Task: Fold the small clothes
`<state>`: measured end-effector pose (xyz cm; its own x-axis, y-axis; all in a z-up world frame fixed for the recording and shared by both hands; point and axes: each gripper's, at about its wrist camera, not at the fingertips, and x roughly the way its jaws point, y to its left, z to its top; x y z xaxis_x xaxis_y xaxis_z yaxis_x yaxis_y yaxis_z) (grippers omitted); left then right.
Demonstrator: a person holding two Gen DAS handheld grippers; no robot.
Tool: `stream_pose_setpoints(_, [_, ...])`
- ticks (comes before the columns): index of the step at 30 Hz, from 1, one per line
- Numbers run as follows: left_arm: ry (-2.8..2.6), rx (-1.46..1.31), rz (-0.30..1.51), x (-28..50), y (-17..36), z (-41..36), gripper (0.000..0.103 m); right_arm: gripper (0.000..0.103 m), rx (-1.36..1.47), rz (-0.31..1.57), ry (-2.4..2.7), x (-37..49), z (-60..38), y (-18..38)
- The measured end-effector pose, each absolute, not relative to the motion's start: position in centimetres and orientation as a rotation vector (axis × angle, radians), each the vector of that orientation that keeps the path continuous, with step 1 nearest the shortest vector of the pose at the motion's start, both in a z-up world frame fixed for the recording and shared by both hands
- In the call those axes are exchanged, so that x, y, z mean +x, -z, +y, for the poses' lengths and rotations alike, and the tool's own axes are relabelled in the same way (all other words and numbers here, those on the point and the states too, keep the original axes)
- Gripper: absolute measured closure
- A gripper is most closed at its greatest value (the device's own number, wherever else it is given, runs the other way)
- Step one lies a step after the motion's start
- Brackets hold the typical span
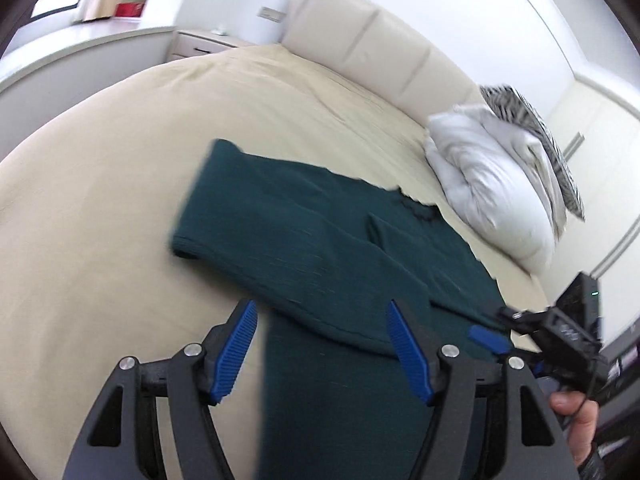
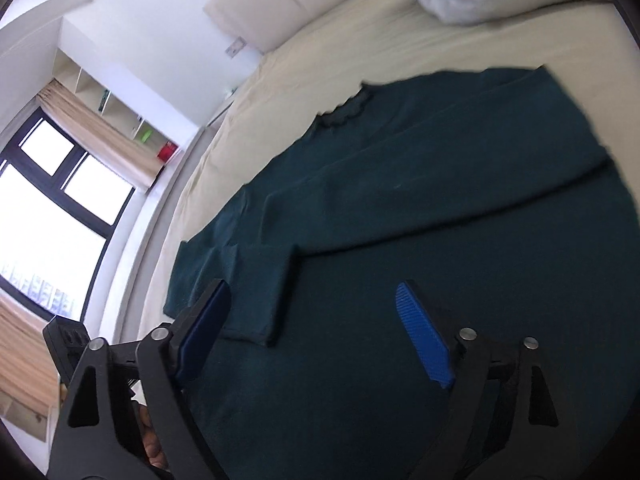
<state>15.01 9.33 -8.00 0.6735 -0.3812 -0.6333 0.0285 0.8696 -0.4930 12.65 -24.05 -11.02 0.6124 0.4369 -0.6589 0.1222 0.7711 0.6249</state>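
Note:
A dark green sweater (image 1: 320, 232) lies spread on the beige bed (image 1: 100, 168), its scalloped neckline (image 1: 420, 210) toward the pillows. My left gripper (image 1: 320, 306) hovers open over the sweater's near edge, with cloth below the blue pads and none pinched. The right wrist view shows the sweater (image 2: 460, 208) filling the middle, with one sleeve (image 2: 256, 292) folded across the body. My right gripper (image 2: 312, 285) is open just above the sweater, its left finger near that sleeve's cuff. The other gripper shows at the right edge of the left wrist view (image 1: 560, 332) with a hand (image 1: 576, 420) on it.
White pillows (image 1: 492, 184) and a striped cushion (image 1: 532, 120) lean on the cream headboard (image 1: 380, 40). A nightstand (image 1: 200, 42) stands beside the bed. A large window (image 2: 48, 208) with curtains and wall shelves (image 2: 120, 112) lie beyond the bed's far side.

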Motion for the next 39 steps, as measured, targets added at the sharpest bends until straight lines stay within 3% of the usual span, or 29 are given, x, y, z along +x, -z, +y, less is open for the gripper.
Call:
stream_pose_setpoints(4, [0.221, -0.5, 0.796, 14.7, 8.1, 11.6, 0.034, 0.038, 0.73, 1.062, -0.231, 17.1, -20.3, 14.7])
stream_pose_setpoints(7, [0.213, -0.517, 0.797, 14.8, 8.6, 12.5, 0.034, 0.041, 0.682, 1.068, -0.196, 18.2, -18.7, 15.5])
stream_pose_setpoints(8, [0.213, -0.527, 0.801, 14.9, 8.8, 12.6, 0.034, 0.05, 0.67, 1.066, -0.199, 18.4, -18.3, 15.4])
stream_pose_setpoints(9, [0.212, -0.539, 0.805, 15.0, 9.0, 12.8, 0.034, 0.067, 0.655, 1.069, -0.21, 18.6, -17.9, 15.3])
stream_pose_setpoints(12, [0.204, -0.556, 0.802, 15.4, 9.2, 13.3, 0.034, 0.094, 0.523, 1.072, -0.212, 19.0, -16.4, 14.5])
stream_pose_setpoints(24, [0.171, -0.499, 0.771, 20.6, 7.3, 13.0, 0.032, 0.097, 0.184, 0.814, -0.194, 20.6, -19.3, 3.6])
stream_pose_setpoints(33, [0.149, -0.387, 0.876, 26.8, 9.8, 10.0, 0.029, 0.097, 0.341, 0.97, -0.032, 24.2, -30.8, 13.2])
stream_pose_setpoints(39, [0.117, -0.324, 0.932, 30.4, 10.9, 8.2, 0.032, 0.097, 0.379, 0.945, -0.044, 23.4, -32.1, 14.4])
